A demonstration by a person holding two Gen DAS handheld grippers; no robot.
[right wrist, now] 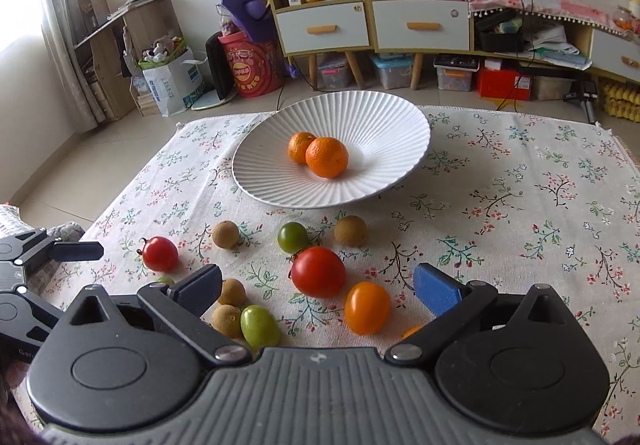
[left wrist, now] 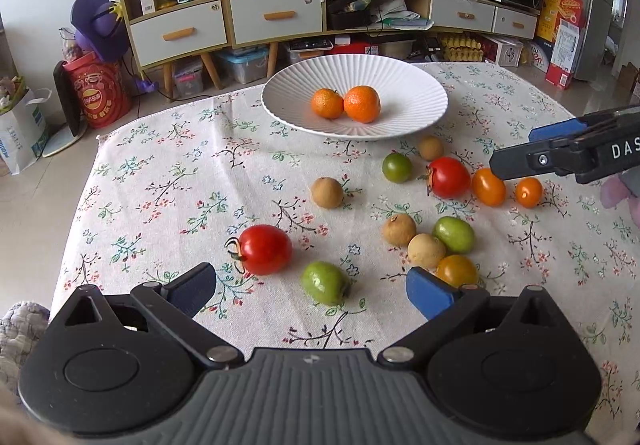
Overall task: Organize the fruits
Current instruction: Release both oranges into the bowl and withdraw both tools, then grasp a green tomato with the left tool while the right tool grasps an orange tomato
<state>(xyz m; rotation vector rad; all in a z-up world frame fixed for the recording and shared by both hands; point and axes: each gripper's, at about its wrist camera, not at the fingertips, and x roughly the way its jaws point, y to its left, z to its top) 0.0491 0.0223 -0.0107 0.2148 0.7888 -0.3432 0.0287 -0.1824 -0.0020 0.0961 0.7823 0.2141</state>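
A white ribbed plate (left wrist: 416, 85) (right wrist: 384, 125) at the far middle of the table holds two mandarins (left wrist: 346, 104) (right wrist: 320, 153). Loose on the floral cloth lie red tomatoes (left wrist: 265, 249) (right wrist: 318, 272), orange tomatoes (left wrist: 488, 187) (right wrist: 367, 307), green fruits (left wrist: 324, 283) (right wrist: 259, 325) and several brown longans (left wrist: 327, 193) (right wrist: 350, 231). My left gripper (left wrist: 316, 291) is open and empty, low over the green fruit beside a red tomato. My right gripper (right wrist: 320, 287) is open and empty around the red tomato and orange tomato; it shows in the left wrist view (left wrist: 516, 151).
The table's far edge lies just behind the plate. Beyond it stand wooden cabinets with drawers (left wrist: 276, 17), storage boxes on the floor and a red bucket (left wrist: 100, 93). The left part of the cloth (left wrist: 160, 185) bears no fruit.
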